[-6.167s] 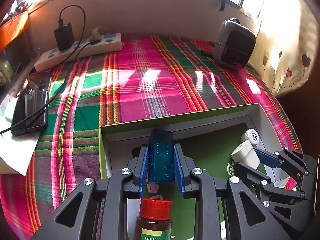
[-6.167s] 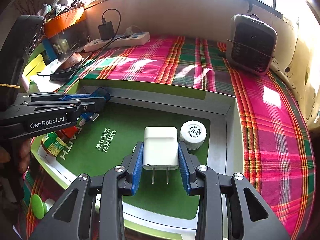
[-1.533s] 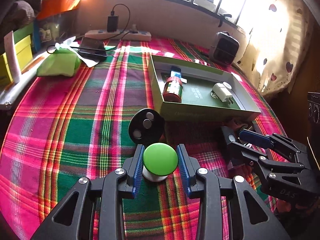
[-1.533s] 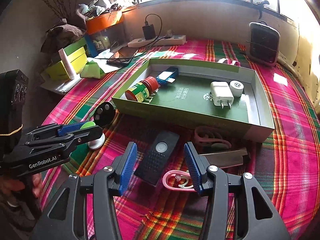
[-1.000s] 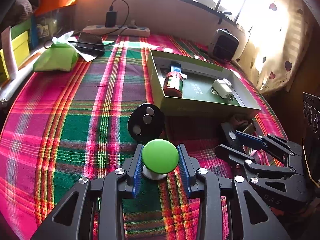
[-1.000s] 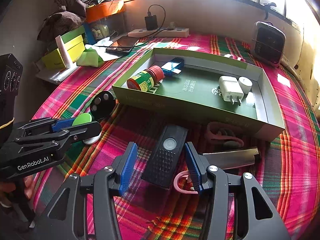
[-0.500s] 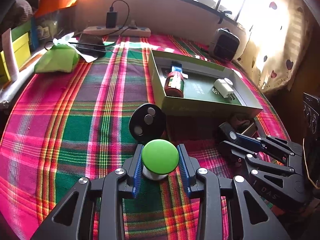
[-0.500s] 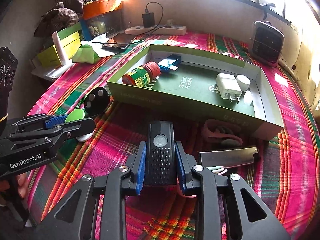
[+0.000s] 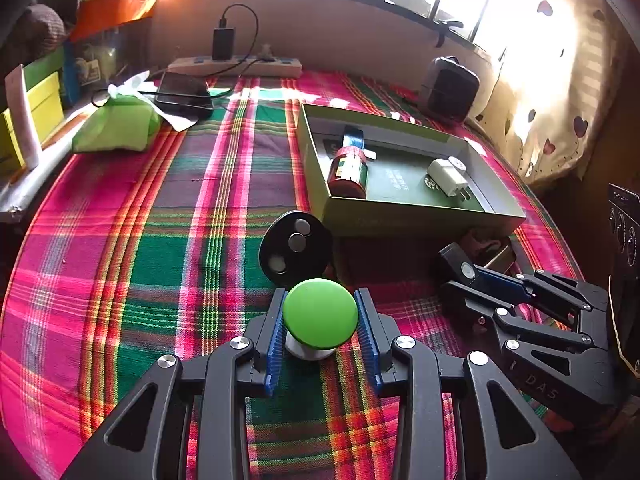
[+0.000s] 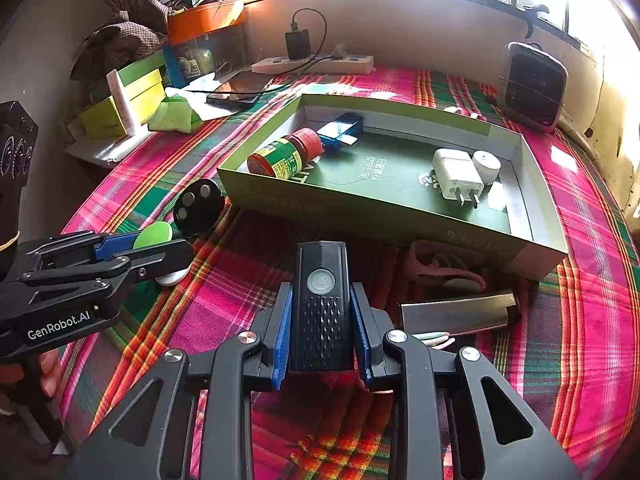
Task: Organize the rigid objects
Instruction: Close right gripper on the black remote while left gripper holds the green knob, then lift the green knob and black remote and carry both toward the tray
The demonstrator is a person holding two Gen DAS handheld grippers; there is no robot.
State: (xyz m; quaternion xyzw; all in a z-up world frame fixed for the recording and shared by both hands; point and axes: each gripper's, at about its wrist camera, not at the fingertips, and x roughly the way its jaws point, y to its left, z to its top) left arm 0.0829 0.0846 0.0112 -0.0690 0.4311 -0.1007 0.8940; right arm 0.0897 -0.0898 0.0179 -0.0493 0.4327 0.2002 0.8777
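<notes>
Right wrist view: the right gripper (image 10: 321, 330) at 6 o'clock has just closed its blue pads on a black torch (image 10: 322, 304), which points toward 12 o'clock over the plaid cloth (image 10: 592, 320). Just at 3 o'clock of it lies a steel lighter (image 10: 460, 314), with a pink strap (image 10: 444, 268) beyond, against the near wall of the green tray (image 10: 400, 216). At 9 o'clock the left gripper (image 10: 160, 246) pinches a green-capped knob (image 10: 154, 236). Past that, at 10 o'clock, lies a black disc (image 10: 199, 208) with three silver dots, just beside the tray's corner. Inside the tray a red-capped bottle (image 10: 286, 158) lies on its side at the left end, touching a blue stick (image 10: 340, 128); a white plug (image 10: 458, 176) and a white cap (image 10: 486, 166) sit together at the right end. Left wrist view: the knob (image 9: 320, 314) sits pinched between the pads at 6 o'clock, resting on the cloth, the disc (image 9: 295, 248) just beyond it and the tray (image 9: 400, 216) at 1 o'clock. Farther off are a power strip (image 9: 236, 67) at 12 o'clock and a dark heater (image 9: 450, 88) at 2 o'clock.
</notes>
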